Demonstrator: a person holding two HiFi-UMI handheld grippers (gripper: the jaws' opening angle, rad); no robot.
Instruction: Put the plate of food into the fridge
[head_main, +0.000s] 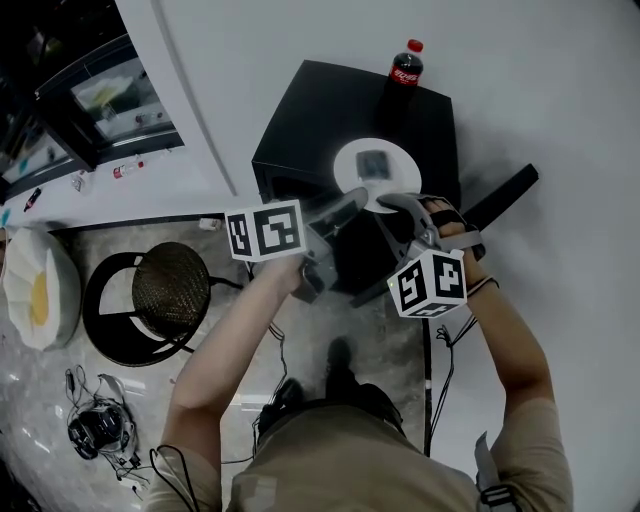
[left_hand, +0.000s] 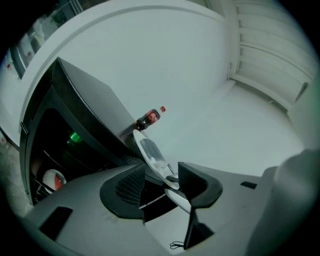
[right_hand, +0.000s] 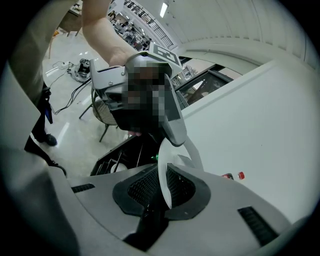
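Here, the carrying step is in hand: the right gripper has its jaws clenched on the rim of the plate above the black fridge, while the left gripper is released, the rim loose between its jaws. Next, the plate probably must come down level into the open compartment, clearing the fridge's top edge; the cola bottle stands apart.

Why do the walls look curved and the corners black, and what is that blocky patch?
Left and right gripper views: a wide-angle lens bows the straight edges of the wall and blackens the corners. Right gripper view: the blocky patch was laid over afterwards; it is no real thing. Head view: dim, so the black fridge shows little detail.
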